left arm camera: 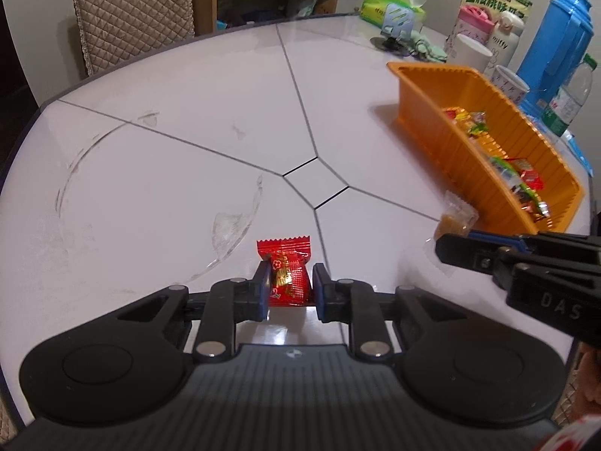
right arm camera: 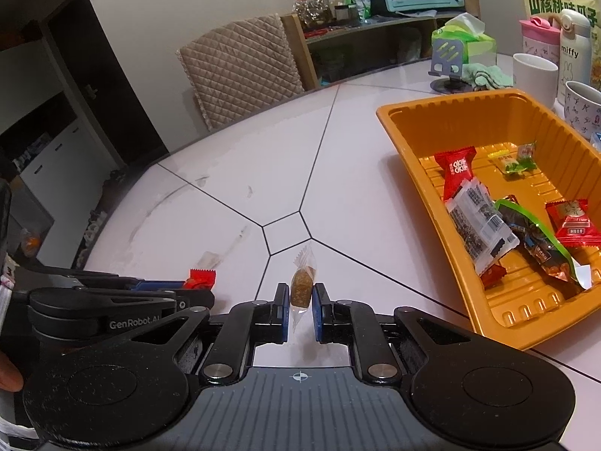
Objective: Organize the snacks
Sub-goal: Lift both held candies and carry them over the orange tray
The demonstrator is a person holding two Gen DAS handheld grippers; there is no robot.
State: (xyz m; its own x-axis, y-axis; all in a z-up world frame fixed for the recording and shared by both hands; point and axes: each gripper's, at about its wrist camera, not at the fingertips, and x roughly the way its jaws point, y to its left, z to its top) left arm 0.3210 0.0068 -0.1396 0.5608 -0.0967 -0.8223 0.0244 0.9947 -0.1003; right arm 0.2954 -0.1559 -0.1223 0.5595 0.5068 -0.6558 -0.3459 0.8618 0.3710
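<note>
worktop point(left arm camera: 169, 120): big round white thing with dark seams and some smudges, pretty much bare apart from the clutter at the back

orange tray point(right arm camera: 432, 143): sat on the right side of the worktop, already had about 7 wrapped snacks lying in it, so most of the sorting looked done

left gripper point(left arm camera: 291, 287): fingers squeezed in close on the red candy point(left arm camera: 287, 274), both pads on the wrapper. candy was low over the worktop near the front edge, well apart from the tray; couldn't tell if it was lifted clear

right gripper point(right arm camera: 300, 310): fingers as closed as they went, pinching the brown candy point(right arm camera: 301, 287) in its clear wrapper, held upright just beside the tray's near-left corner

what was left: by my read only these 2 pieces, didn't spot any other loose snack on the worktop. both still had to go over the rim and get dropped in; the brown 1 had the shorter trip, the red 1 had the longer way across
</note>
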